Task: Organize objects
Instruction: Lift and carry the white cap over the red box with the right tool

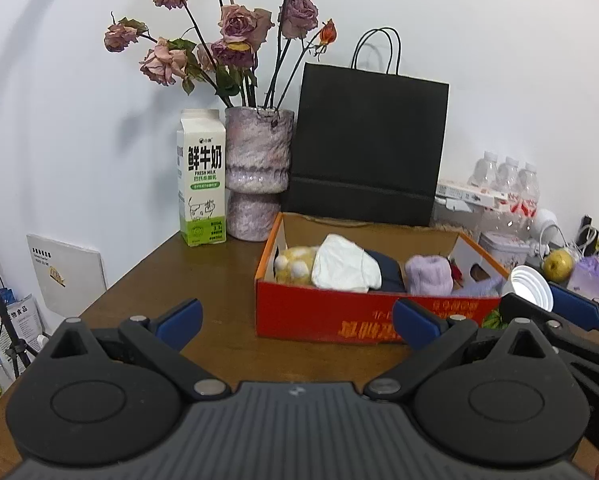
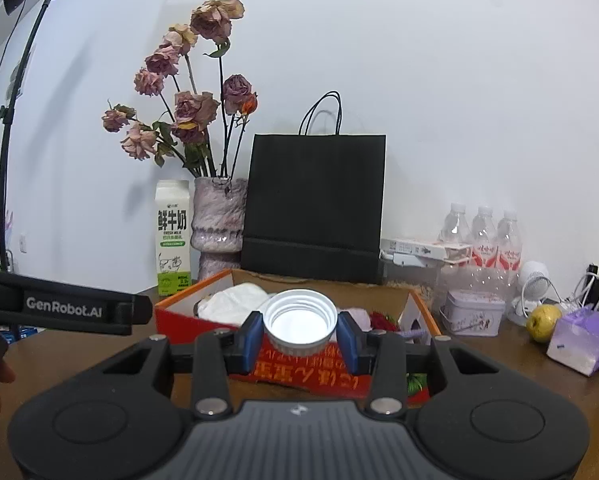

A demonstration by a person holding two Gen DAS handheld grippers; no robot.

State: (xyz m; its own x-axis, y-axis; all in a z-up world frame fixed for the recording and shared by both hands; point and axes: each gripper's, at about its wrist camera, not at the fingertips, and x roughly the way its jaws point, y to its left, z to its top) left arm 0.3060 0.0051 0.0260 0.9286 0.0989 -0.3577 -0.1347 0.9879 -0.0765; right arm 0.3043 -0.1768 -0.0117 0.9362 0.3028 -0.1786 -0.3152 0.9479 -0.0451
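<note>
A red cardboard box (image 1: 331, 312) stands on the brown table and holds a yellow plush, a white cloth (image 1: 345, 266), a dark item and a purple knitted piece (image 1: 427, 276). My right gripper (image 2: 300, 334) is shut on a white screw cap (image 2: 300, 322), open side up, held just in front of the box (image 2: 179, 314). The cap also shows in the left wrist view (image 1: 529, 284), at the box's right corner. My left gripper (image 1: 297, 322) is open and empty, in front of the box.
A milk carton (image 1: 201, 184), a vase of dried roses (image 1: 257, 176) and a black paper bag (image 1: 367, 148) stand behind the box. Water bottles (image 2: 483, 236), a small tin (image 2: 473, 312), a yellow apple (image 2: 543, 322) and a purple bag (image 2: 581, 338) crowd the right side.
</note>
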